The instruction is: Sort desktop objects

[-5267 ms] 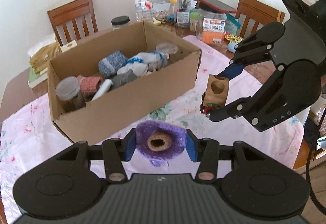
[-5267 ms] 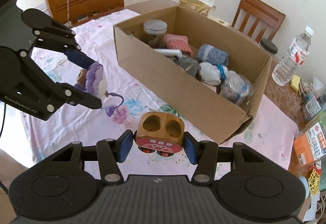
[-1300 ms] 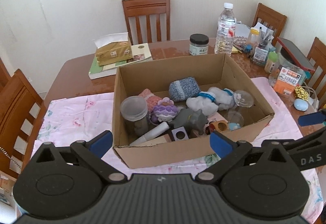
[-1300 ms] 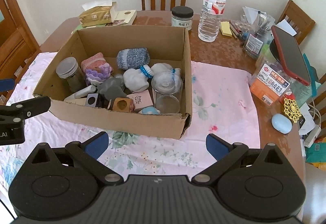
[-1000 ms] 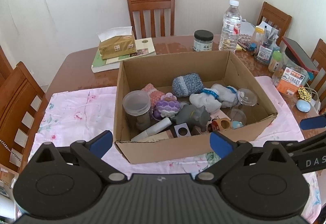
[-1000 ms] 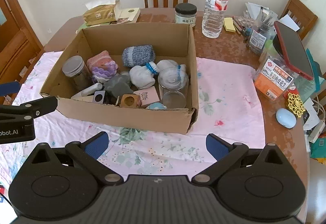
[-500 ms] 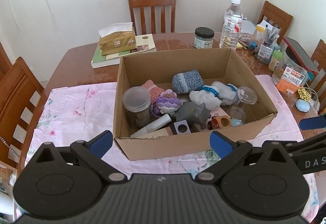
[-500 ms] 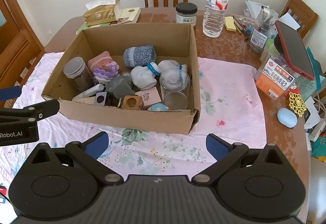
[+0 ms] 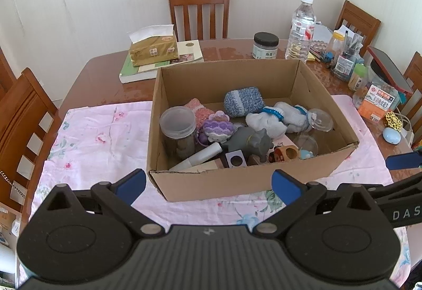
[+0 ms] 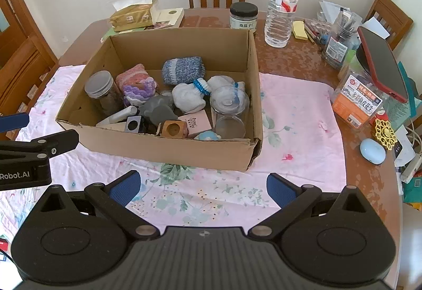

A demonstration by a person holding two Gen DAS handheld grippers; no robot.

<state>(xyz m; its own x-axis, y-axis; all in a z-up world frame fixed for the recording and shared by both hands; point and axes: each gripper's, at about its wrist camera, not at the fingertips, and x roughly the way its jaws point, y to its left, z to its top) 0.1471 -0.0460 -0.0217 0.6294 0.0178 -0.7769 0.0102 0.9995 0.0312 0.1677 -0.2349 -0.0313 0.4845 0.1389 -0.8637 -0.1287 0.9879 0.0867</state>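
Left wrist view: the left gripper (image 9: 208, 185) is seen with jaws wide and empty, before the cardboard box (image 9: 237, 181) on the tablecloth (image 9: 92, 137). Right wrist view: the right gripper (image 10: 201, 188) is likewise spread, empty; the purple knitted toy (image 10: 138, 90) and wooden block (image 10: 172, 129) are lying inside the box.

- "DAS" in pale letters stands on the right gripper (image 9: 403, 171), at four o'clock in the left wrist view.
- "Robot.AI" stands on the left gripper (image 10: 31, 131), at nine o'clock in the right wrist view.
- Labels on the water bottle (image 10: 281, 3), dark-lidded jar (image 10: 243, 16) and orange packet (image 10: 356, 102) are too small to read.
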